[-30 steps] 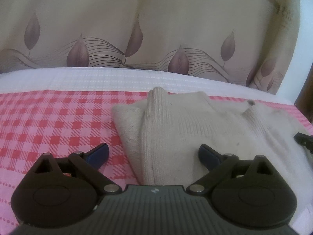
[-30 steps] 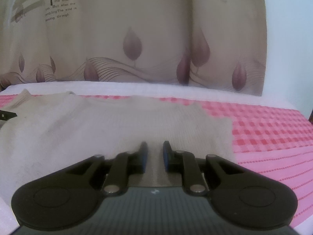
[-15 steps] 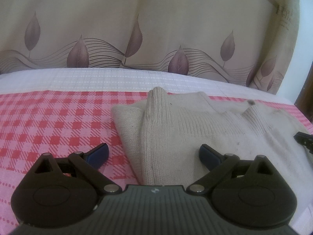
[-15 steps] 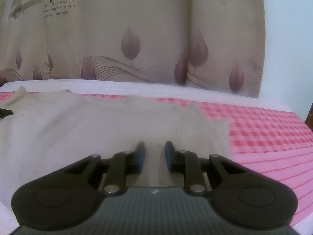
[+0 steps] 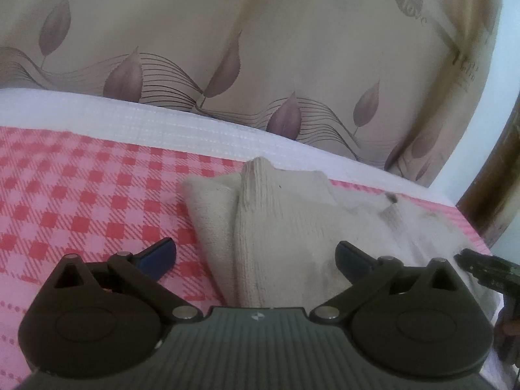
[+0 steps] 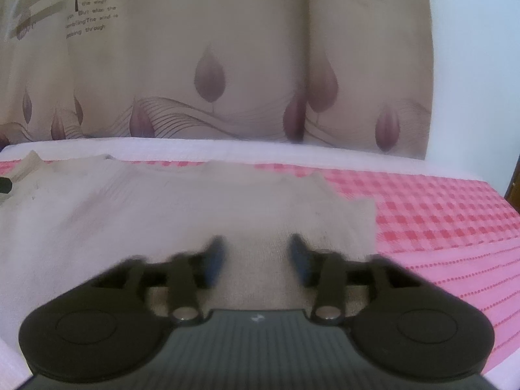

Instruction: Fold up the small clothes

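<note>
Sweater point(image 5: 292, 227) lies flat, long axis across your view, collar apparently far-side. Your left gripper point(image 5: 255, 256) gapes wide; right gripper point(image 6: 256, 256) jaws, just opening, blurred, straddle its hem.

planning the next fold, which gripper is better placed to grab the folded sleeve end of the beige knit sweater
Left. The left gripper stands open around the beige knit sweater's folded sleeve end; the right gripper, jaws just opened, sits over the hem end.

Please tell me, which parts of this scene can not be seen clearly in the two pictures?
- Right gripper fingers, right view: blurred while the jaws have just been opening.
- Sweater near edge, both views: hidden behind the gripper bodies.
- Sweater's right part, left view: cut off by the frame edge.
- Curtain print, right view: too small and blurred to read fully.
</note>
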`<move>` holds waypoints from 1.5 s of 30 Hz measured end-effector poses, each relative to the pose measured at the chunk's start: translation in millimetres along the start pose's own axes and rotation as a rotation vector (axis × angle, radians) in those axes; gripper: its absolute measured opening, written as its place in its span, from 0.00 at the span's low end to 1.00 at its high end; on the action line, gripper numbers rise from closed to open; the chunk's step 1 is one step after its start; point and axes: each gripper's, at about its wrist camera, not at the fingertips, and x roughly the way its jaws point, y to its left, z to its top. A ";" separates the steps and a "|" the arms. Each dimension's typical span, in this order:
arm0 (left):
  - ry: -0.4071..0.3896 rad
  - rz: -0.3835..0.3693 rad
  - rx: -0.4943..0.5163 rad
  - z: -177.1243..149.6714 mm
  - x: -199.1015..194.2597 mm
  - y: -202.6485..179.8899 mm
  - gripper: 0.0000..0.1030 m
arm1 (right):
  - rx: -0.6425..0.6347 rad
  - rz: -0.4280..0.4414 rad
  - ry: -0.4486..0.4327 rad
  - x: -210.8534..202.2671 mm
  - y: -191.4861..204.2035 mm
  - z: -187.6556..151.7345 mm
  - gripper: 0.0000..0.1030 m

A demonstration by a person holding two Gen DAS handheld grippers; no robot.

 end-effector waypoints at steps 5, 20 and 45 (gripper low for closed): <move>0.010 0.023 0.026 0.1 1.8 -6.0 0.99 | -0.021 -0.001 0.017 2.4 2.8 0.9 1.00; 0.160 -0.219 -0.077 23.7 27.1 23.3 0.31 | -0.023 0.001 0.012 0.8 2.2 0.1 1.00; 0.115 -0.099 -0.072 38.9 7.0 -48.1 0.27 | 0.095 0.052 -0.206 -37.2 -17.8 -8.3 1.00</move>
